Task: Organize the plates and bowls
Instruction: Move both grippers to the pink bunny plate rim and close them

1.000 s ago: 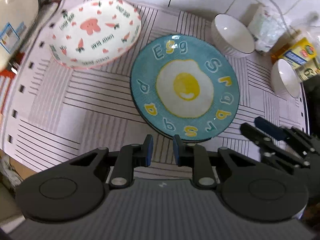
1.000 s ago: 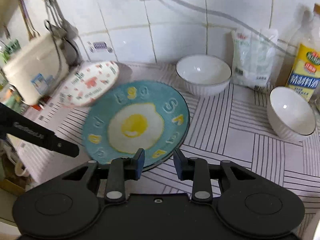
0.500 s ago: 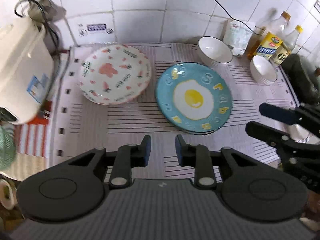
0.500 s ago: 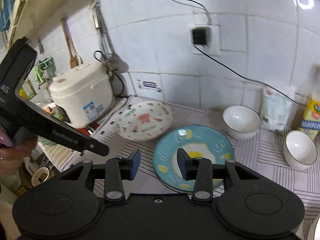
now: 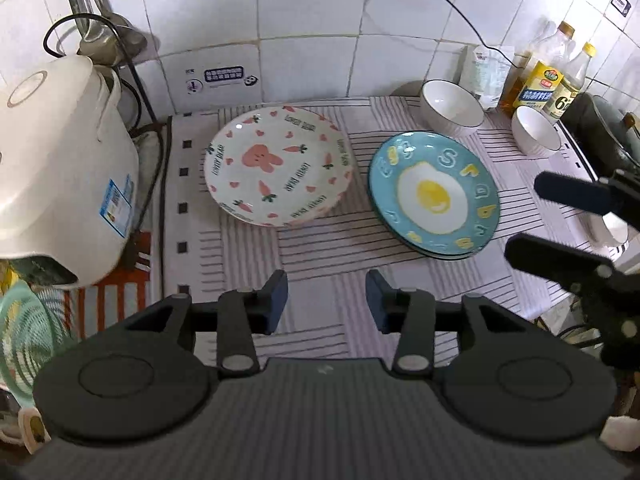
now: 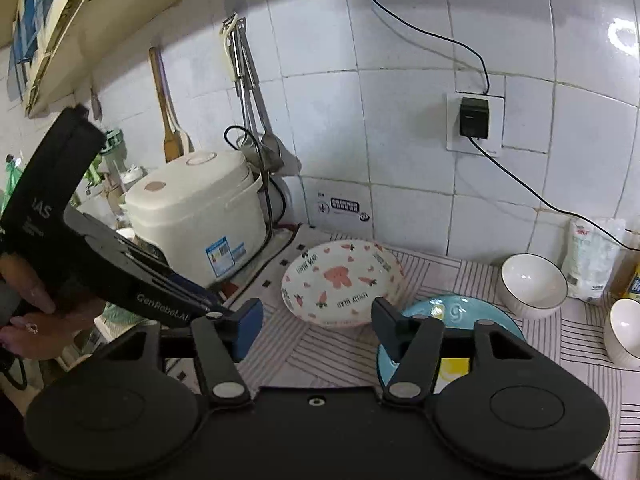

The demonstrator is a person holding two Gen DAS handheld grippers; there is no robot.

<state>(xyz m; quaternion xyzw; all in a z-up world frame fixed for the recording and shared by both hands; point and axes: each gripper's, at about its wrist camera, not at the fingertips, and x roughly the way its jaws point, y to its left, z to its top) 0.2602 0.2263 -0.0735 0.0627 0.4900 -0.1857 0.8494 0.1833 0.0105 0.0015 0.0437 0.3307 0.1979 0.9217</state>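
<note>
A white plate with a pink rabbit and carrots lies on the striped mat. To its right, a blue fried-egg plate rests on top of another plate. Two white bowls stand behind it by the wall. My left gripper hovers above the mat's near edge, its jaws opening with nothing between them. My right gripper is raised in front of both plates, its jaws also opening and empty. In the left wrist view the right gripper shows at the right edge.
A white rice cooker stands at the left with its cord. Oil bottles and a white bag line the back right wall. A dark pan sits far right. A green basket is near left.
Both grippers have pulled back and up from the blue plate, and their jaws have widened. The plates and bowls have stayed where they were.
</note>
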